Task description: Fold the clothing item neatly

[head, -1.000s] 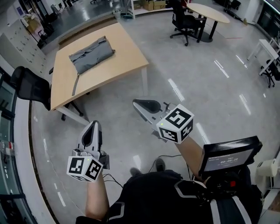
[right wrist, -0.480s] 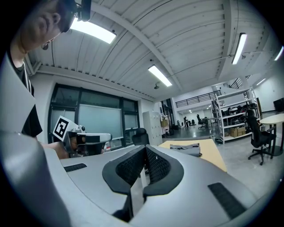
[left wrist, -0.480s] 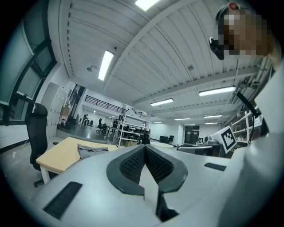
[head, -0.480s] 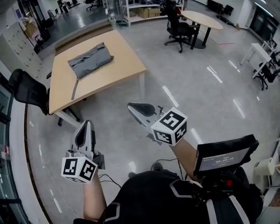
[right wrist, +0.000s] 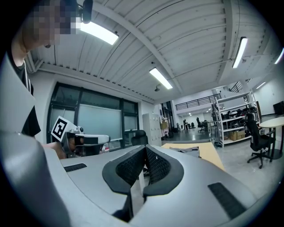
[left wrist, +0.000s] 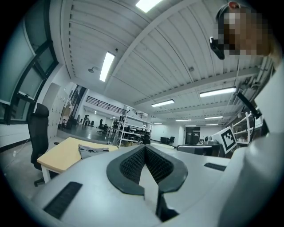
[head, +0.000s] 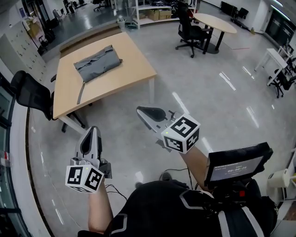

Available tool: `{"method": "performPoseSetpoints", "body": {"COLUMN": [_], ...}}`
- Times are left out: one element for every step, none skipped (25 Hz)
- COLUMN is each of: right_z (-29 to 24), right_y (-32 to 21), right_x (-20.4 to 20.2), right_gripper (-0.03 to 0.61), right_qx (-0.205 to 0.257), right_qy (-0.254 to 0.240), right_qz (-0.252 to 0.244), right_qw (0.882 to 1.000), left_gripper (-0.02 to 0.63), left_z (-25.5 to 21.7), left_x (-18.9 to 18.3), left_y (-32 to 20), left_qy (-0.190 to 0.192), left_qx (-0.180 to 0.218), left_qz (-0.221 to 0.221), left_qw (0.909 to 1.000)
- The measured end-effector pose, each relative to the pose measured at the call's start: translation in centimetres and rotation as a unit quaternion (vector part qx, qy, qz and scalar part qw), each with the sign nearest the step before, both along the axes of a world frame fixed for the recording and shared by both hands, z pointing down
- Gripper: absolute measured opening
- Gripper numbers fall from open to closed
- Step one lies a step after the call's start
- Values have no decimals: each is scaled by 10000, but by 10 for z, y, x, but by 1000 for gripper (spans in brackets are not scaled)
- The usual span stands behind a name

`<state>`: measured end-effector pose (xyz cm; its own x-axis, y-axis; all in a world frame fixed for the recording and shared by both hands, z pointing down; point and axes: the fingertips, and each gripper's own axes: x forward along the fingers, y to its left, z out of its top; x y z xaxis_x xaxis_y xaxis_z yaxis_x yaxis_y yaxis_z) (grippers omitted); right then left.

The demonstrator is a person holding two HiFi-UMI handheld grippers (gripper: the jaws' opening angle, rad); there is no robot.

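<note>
A grey garment [head: 97,63] lies folded into a compact bundle on the light wooden table [head: 129,69], far from me; it also shows small in the left gripper view as the garment [left wrist: 92,151] and in the right gripper view as the garment [right wrist: 188,149]. My left gripper [head: 91,134] hovers over the floor, well short of the table, jaws shut and empty. My right gripper [head: 146,112] is held level over the floor to its right, also shut with nothing in it. Both point toward the table.
A black office chair [head: 28,94] stands at the table's left side. Farther back are a round table [head: 214,17] with another chair [head: 192,30] and shelving [head: 155,9]. A small screen [head: 236,166] sits by my right side. Glossy grey floor [head: 217,102] surrounds me.
Both grippers have risen slightly and shifted a little; the view has tilted so the table sits marginally lower in frame. Jaws stay shut.
</note>
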<state>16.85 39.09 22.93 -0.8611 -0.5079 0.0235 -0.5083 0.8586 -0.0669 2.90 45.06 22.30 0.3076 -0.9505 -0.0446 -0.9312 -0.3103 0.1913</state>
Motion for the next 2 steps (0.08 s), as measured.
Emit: {"method": "performPoseSetpoints", "body": {"right_z": [-1, -2], "right_y": [0, 0], "right_x": [1, 2], "right_gripper": [9, 9], "right_qx": [8, 17], "right_qy": [3, 6], "right_qz": [7, 13], "right_qw": [10000, 10000], "left_gripper": [0, 0], "left_z": [-1, -1], "left_x": [2, 4], "left_y": [0, -1], "left_qy": [0, 2], "left_qx": [9, 17], "left_qz": [22, 45], "left_qw": [10000, 10000]}}
